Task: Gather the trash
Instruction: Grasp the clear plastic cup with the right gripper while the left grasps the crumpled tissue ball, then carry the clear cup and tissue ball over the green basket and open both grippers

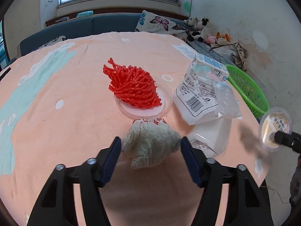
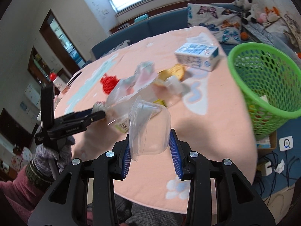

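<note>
Right gripper (image 2: 150, 146) clamps plastic cup (image 2: 148, 126).

black gripper (image 2: 152, 146) — blue pads, knit glove (image 2: 52, 154)

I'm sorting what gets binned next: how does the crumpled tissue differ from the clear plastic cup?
The crumpled tissue is opaque, off-white and soft; the clear plastic cup is see-through and rigid. The tissue lies on the table between the left gripper's open jaws; the cup is held off the table, clamped in the right gripper. Both are still outside the green basket.
</note>
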{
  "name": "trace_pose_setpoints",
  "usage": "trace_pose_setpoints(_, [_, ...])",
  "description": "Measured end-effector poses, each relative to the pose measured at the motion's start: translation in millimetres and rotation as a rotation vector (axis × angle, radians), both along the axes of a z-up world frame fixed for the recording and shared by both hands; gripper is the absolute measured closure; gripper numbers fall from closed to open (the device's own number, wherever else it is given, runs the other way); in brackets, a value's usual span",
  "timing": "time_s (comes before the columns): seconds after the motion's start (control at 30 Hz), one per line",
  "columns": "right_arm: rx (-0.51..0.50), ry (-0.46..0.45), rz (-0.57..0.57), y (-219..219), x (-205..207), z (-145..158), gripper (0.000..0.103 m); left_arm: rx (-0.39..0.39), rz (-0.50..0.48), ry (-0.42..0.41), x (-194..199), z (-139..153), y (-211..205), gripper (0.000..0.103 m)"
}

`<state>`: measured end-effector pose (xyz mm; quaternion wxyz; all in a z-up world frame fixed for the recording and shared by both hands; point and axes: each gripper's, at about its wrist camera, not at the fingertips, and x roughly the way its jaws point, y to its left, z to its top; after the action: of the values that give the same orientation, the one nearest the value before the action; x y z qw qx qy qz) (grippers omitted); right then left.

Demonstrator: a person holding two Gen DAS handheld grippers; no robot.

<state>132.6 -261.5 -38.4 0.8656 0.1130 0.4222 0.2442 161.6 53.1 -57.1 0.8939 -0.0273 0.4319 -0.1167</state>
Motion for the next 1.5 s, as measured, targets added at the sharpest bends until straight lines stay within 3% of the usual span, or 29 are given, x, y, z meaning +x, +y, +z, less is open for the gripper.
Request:
trace_pose_setpoints(0.2, [0.008,-0.015,-0.065,-22.2,2.3,5.9,0.065,-0.003,0.006,-0.014,-2.9,-0.1,1.1,0.055])
trace_pose_setpoints(0.47, [0.016,-0.034,-0.151,-53.0,17.1,13.2,0.065,0.009,0.024,-0.050,-14.1,15.0,7.1,0.058])
trace_pose_setpoints(0.87, [-0.069,-0.061,-0.362,-130.6,63.9,18.2,0.064,-0.012,0.046,-0.178,-30.0,76.2,13.1,0.059])
trace_pose_setpoints(1.17, [-0.093,-0.004,-0.453,-172.4,89.4,-12.3,0.065,-0.024,-0.032,-0.216,-18.6,102.5,-30.0,0.059])
trace_pose_setpoints(1.5, [-0.072,-0.014,-0.442,-189.3,84.8,-13.4,0.065,-0.021,-0.172,-0.216,2.6,115.6,-107.4,0.059])
